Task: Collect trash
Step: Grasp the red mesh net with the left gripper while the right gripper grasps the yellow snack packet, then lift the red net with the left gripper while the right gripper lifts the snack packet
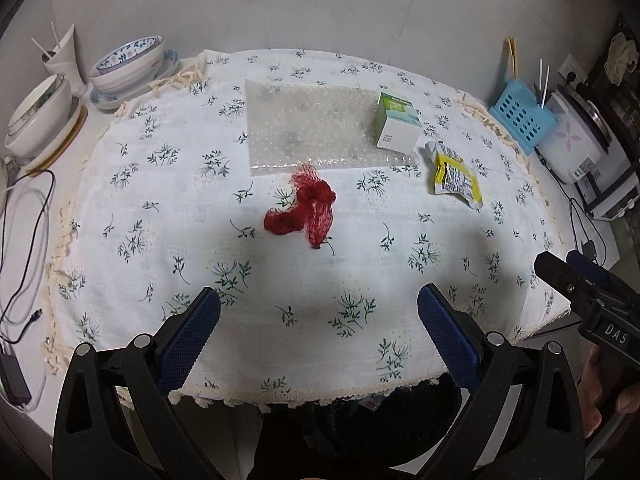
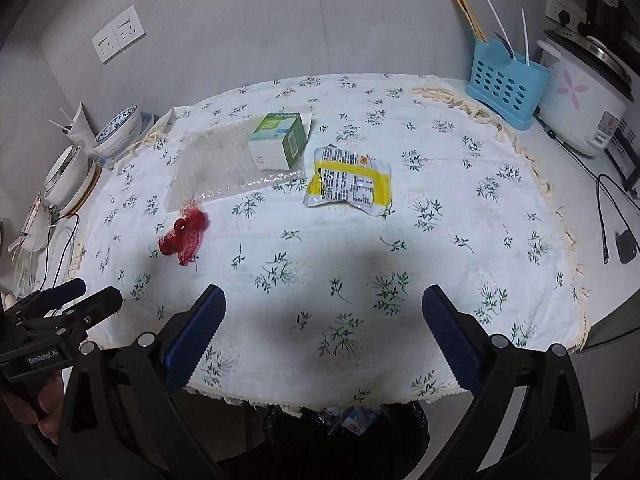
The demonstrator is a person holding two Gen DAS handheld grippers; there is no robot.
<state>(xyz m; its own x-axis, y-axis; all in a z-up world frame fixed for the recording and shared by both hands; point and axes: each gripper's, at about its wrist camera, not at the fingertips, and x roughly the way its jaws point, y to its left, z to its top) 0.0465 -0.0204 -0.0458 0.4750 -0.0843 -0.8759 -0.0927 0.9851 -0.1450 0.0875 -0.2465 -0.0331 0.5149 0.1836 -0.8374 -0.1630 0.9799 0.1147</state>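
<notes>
Hiding under the table edge, a dark bin (image 2: 344,436) sits half-seen; both grippers (image 1: 318,336) (image 2: 324,332) gape empty.

Right tool (image 2: 322,320) hangs over the near edge of the surface (image 2: 460,184) with its jaws wide apart, nothing between them. Further back sit a yellow wrapper (image 2: 352,186), a green box (image 2: 278,140) on bubble wrap (image 2: 212,164), and red netting (image 2: 184,236) on the left.

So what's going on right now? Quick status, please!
Left gripper and right gripper both open, empty. Red mesh net, yellow wrapper, green-white box and bubble wrap lie on the tablecloth. Nothing blocking.
</notes>
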